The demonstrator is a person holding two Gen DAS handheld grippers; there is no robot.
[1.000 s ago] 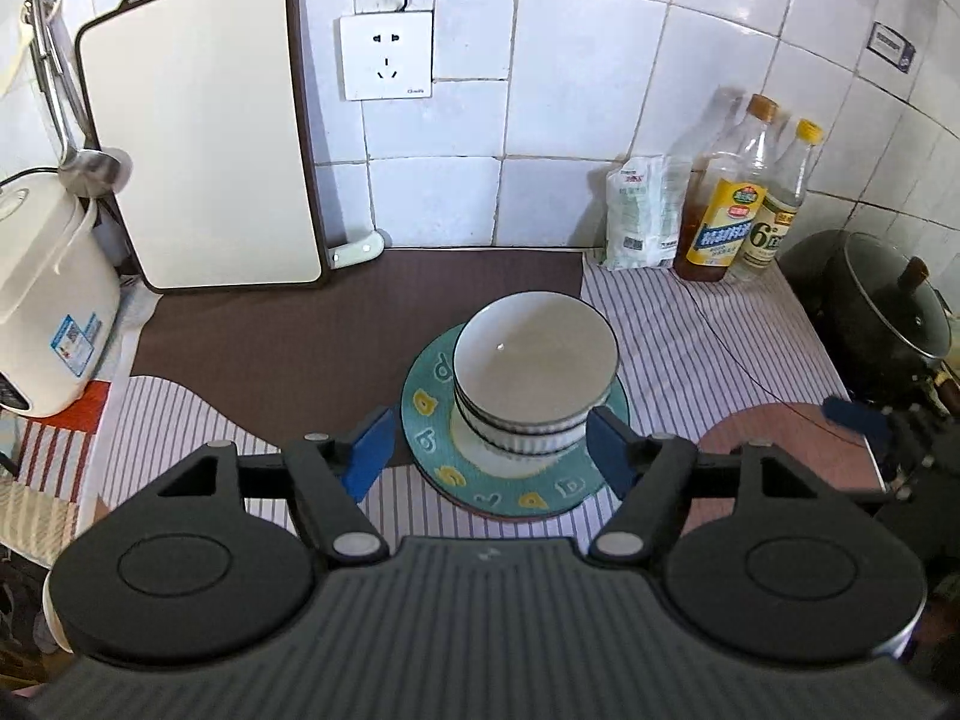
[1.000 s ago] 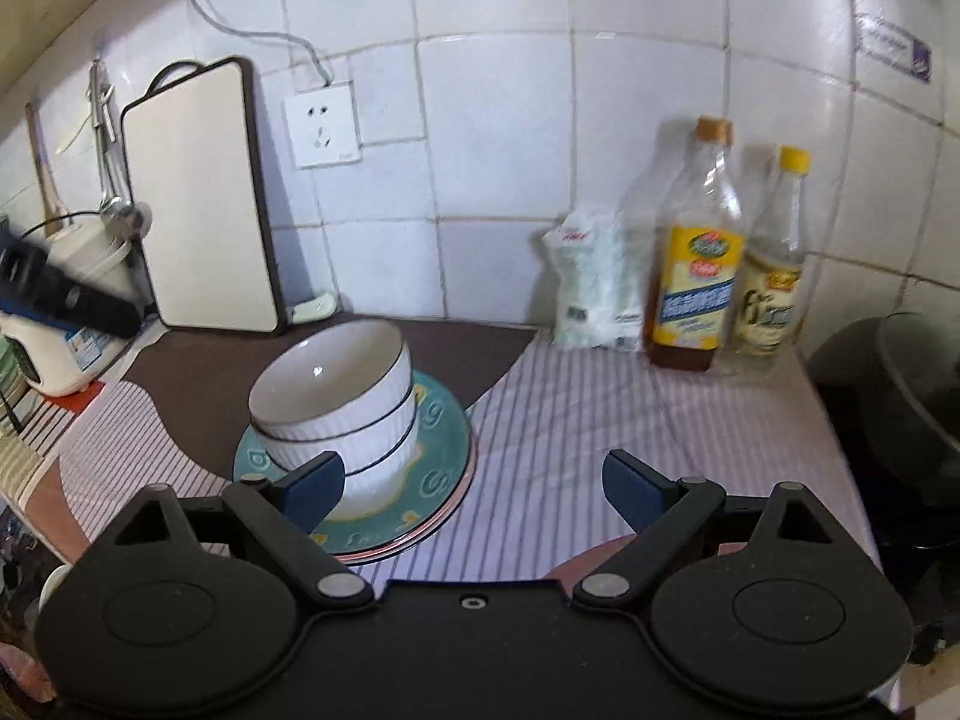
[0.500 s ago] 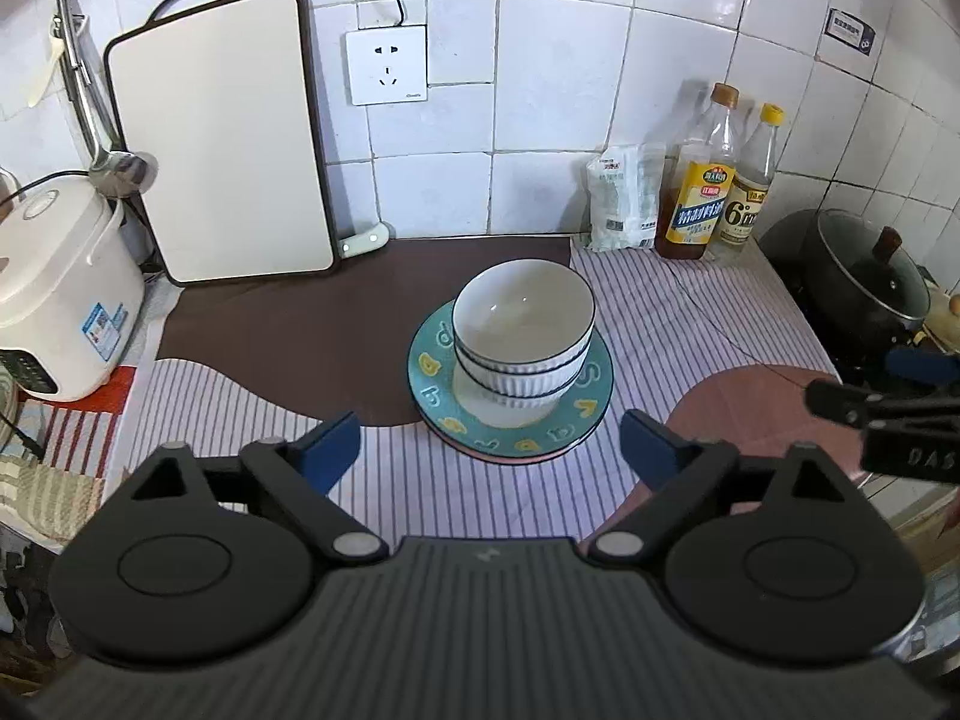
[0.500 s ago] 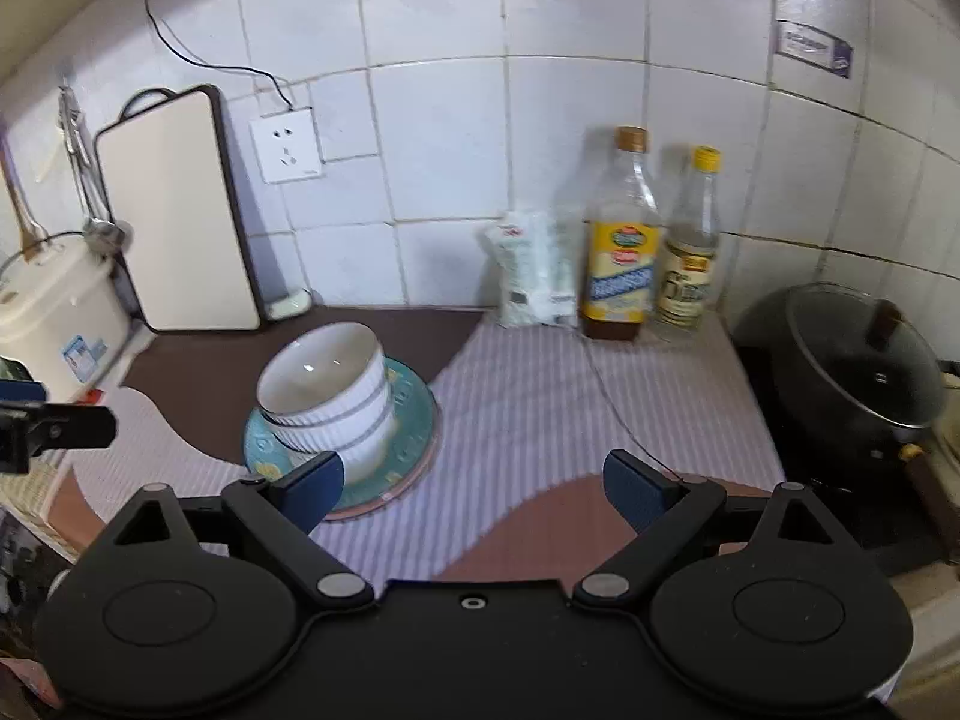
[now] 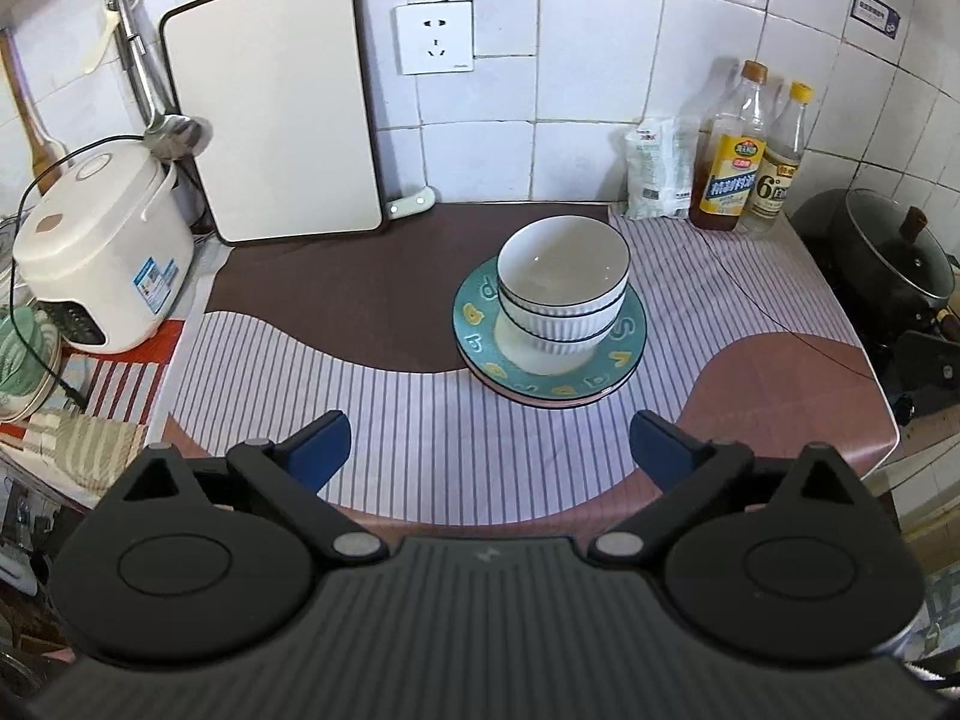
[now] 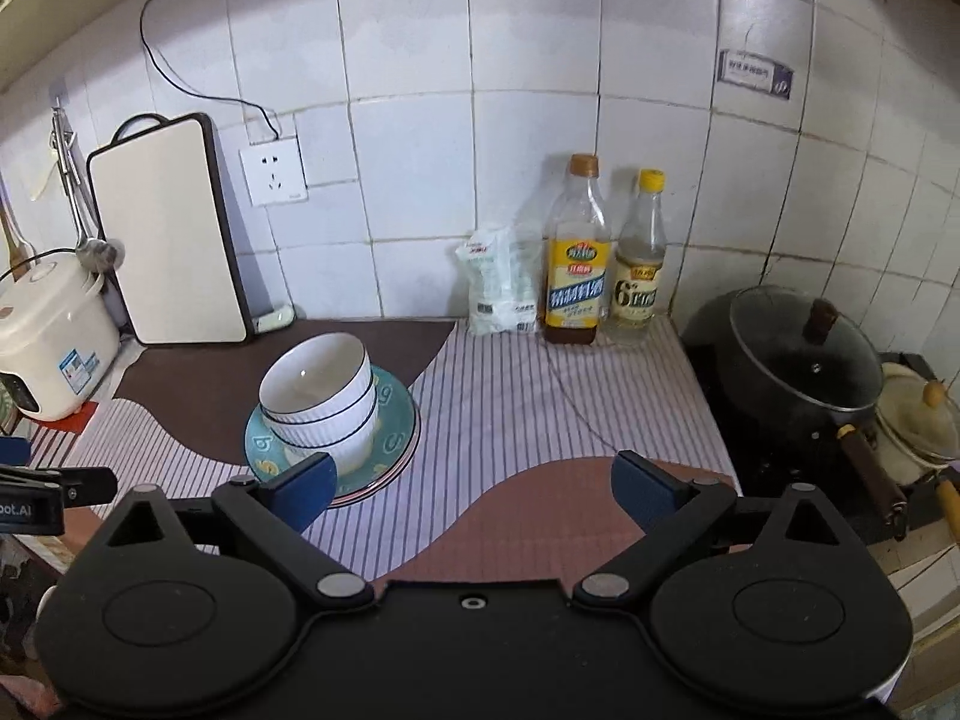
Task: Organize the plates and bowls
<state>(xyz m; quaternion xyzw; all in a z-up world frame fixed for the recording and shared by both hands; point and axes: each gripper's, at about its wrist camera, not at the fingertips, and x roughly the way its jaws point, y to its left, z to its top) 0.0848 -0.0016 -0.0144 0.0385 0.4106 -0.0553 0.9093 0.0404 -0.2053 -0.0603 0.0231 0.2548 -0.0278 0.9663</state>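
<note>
Both grippers have pulled back from the dishes since a second ago. The left gripper (image 5: 489,441) was then low over the bowls (image 5: 563,285), its blue fingers flanking the stack; now it hangs spread wide and empty, with the bowls well ahead of it and a little to the right of centre. The two white bowls sit nested, upright, on the teal plate (image 5: 480,324), which tops a pink-rimmed plate on the striped cloth (image 5: 384,396); that stack has not shifted. The right gripper (image 6: 471,483) is likewise gaping and holding nothing, and it has drawn back and swung right: the bowls (image 6: 318,390) now lie ahead and left, beyond its left finger, where before that finger overlapped them. More of the counter shows ahead of it, with the bottles (image 6: 576,264) straight ahead and the lidded pot (image 6: 804,360) to the right. The left gripper's tip (image 6: 57,483) shows at the right view's left edge.
</note>
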